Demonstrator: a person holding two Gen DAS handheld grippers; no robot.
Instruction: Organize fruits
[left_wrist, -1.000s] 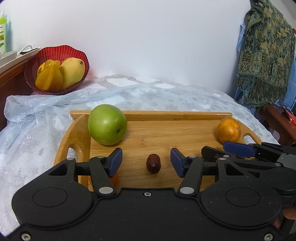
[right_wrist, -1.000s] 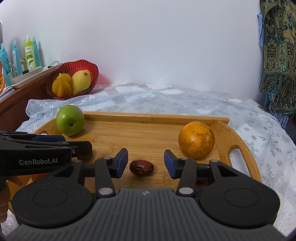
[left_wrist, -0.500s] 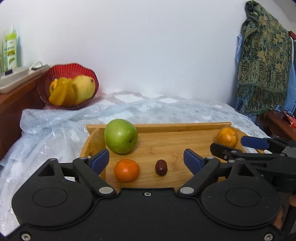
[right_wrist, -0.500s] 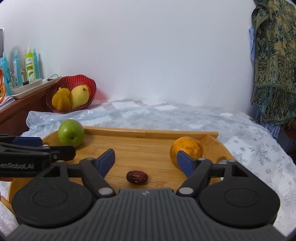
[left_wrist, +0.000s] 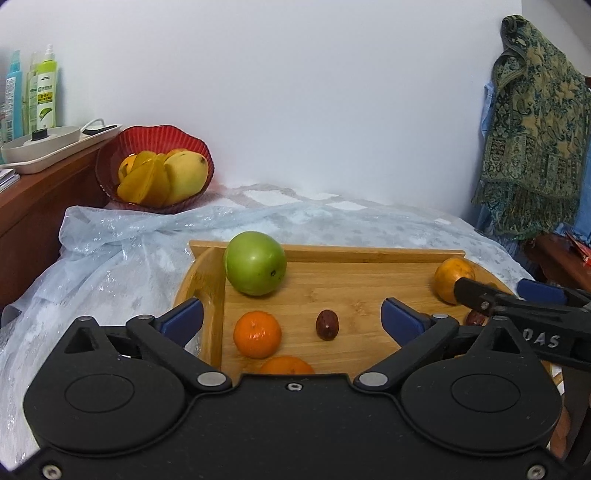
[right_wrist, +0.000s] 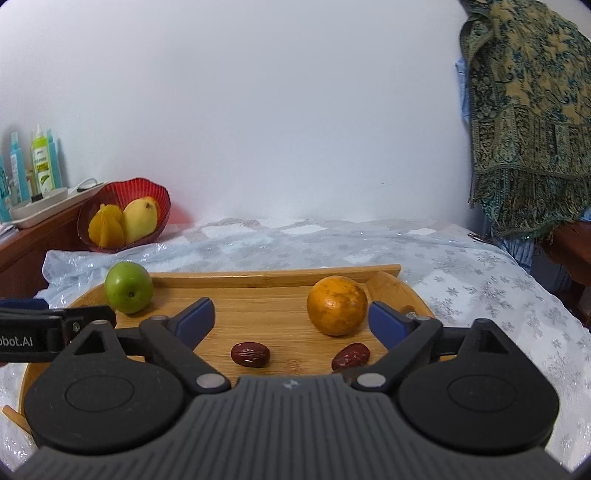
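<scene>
A wooden tray (left_wrist: 351, 291) (right_wrist: 258, 314) holds a green apple (left_wrist: 255, 263) (right_wrist: 128, 287), a large orange (left_wrist: 451, 277) (right_wrist: 337, 305), two tangerines (left_wrist: 257, 334) and two red dates (right_wrist: 250, 354). My left gripper (left_wrist: 291, 320) is open and empty above the tray's near left, with a tangerine and a date (left_wrist: 327, 324) ahead between its fingers. My right gripper (right_wrist: 291, 319) is open and empty above the near edge, the dates just below it and the orange by its right finger.
A red bowl (left_wrist: 155, 147) (right_wrist: 122, 192) with a mango and starfruit sits at the back left on the lace-covered table (left_wrist: 110, 251). A wooden shelf (left_wrist: 33, 192) with bottles stands left. A patterned cloth (left_wrist: 535, 122) hangs at right.
Both grippers have opened wider and pulled back and up from the tray. More fruit now shows: two tangerines in the left view, a second date in the right view.
</scene>
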